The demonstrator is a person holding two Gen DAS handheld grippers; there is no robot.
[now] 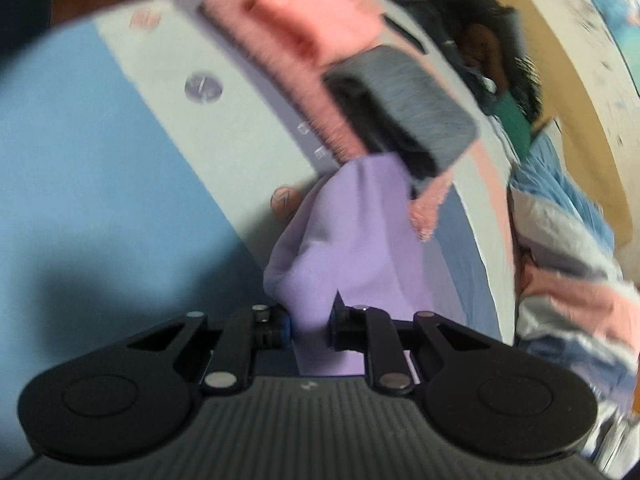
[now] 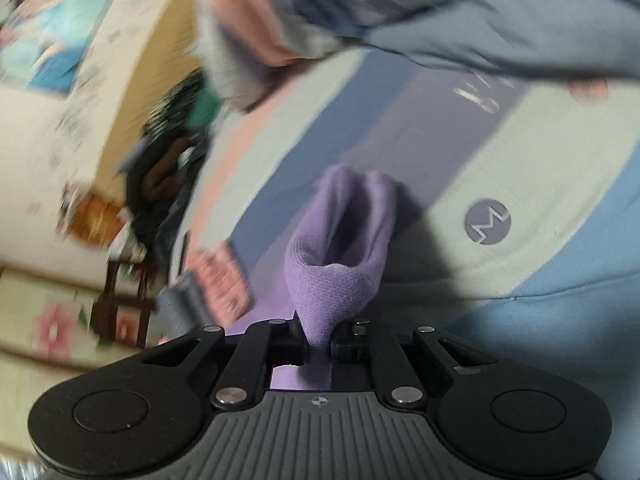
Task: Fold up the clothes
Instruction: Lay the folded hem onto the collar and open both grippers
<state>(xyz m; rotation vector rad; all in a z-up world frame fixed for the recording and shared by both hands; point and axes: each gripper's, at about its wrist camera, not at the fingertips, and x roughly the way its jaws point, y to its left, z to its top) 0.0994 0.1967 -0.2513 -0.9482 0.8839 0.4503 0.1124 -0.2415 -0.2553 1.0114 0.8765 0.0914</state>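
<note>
A lilac knit garment (image 1: 352, 232) hangs between both grippers above the striped bedsheet (image 1: 120, 140). My left gripper (image 1: 310, 330) is shut on one edge of it. My right gripper (image 2: 318, 344) is shut on another edge of the lilac garment (image 2: 340, 236), which bunches into a fold running away from the jaws. A folded pink and grey garment (image 1: 340, 72) lies on the sheet beyond the lilac one; it also shows in the right wrist view (image 2: 208, 284). Both views are motion-blurred.
A heap of loose clothes, pale blue, grey and pink, lies on the bed (image 1: 568, 264) and fills the top of the right wrist view (image 2: 440, 8). A dark pile with green cloth (image 1: 500, 80) sits near the wall. A wooden stool (image 2: 120, 300) stands on the floor.
</note>
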